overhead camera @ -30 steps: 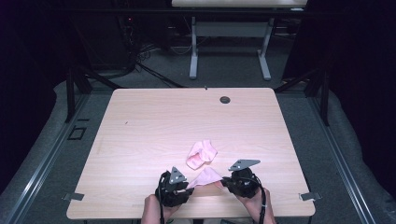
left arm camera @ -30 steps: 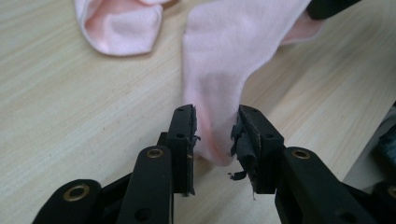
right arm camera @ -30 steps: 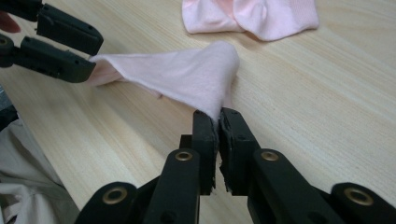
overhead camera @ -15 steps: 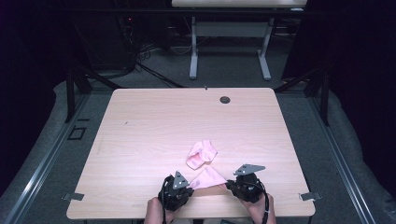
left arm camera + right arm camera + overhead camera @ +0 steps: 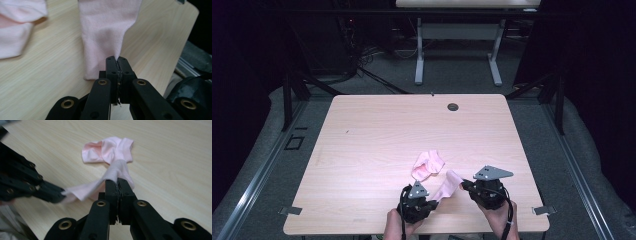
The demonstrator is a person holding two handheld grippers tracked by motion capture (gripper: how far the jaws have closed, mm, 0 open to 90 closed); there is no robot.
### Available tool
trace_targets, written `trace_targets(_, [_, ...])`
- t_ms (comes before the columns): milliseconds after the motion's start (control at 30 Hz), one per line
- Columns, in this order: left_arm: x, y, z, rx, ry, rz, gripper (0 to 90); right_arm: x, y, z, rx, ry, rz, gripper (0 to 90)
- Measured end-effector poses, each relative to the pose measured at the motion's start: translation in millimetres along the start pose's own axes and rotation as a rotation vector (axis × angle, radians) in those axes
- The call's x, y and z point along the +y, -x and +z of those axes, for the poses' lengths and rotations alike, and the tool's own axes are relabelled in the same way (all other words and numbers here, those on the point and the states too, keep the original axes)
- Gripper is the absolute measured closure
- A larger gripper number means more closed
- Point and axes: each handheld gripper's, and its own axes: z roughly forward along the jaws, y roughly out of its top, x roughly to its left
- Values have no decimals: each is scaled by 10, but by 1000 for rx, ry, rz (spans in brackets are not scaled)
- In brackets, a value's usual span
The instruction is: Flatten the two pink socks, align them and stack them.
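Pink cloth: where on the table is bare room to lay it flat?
The table is bare left of the pink cloth and beyond it, up to the round grommet. It is crowded at the near edge, where the left gripper and right gripper pinch the cloth.

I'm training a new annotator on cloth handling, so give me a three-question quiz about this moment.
1. True or false: the left gripper is shut on the pink cloth.
2. What does the right gripper grip? A. the same pink cloth B. the table edge C. nothing
3. Fill in: the dark round hole lies near the table's ____ edge.

Key: 1 true; 2 A; 3 far.
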Motion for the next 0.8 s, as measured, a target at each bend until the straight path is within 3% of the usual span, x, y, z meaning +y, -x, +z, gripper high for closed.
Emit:
trace_targets(167, [-26, 32, 118, -81, -6, -47, 886, 253, -119, 73, 31, -24, -80, 876])
trace_targets(300, [-75, -3, -13, -76, 2, -67, 770, 384, -266, 374, 112, -78, -139, 876])
trace_targets(400, [-132, -24, -186, -57, 10, -78, 647, 418, -389, 630, 172, -123, -179, 874])
trace_targets(533, [-283, -56, -446, -25, 17, -76, 580, 434, -568, 835, 229, -151, -206, 860])
trace_targets(600, [-378, -87, -575, 14, 5, -74, 565, 431, -626, 877, 247, -164, -217, 840])
trace_targets(700, [-512, -197, -748, 87, 3, -115, 536, 412, -698, 964, 291, -214, -232, 736])
trace_targets(800, [-562, -326, -858, 131, 8, -156, 506, 363, -736, 1061, 337, -264, -216, 631])
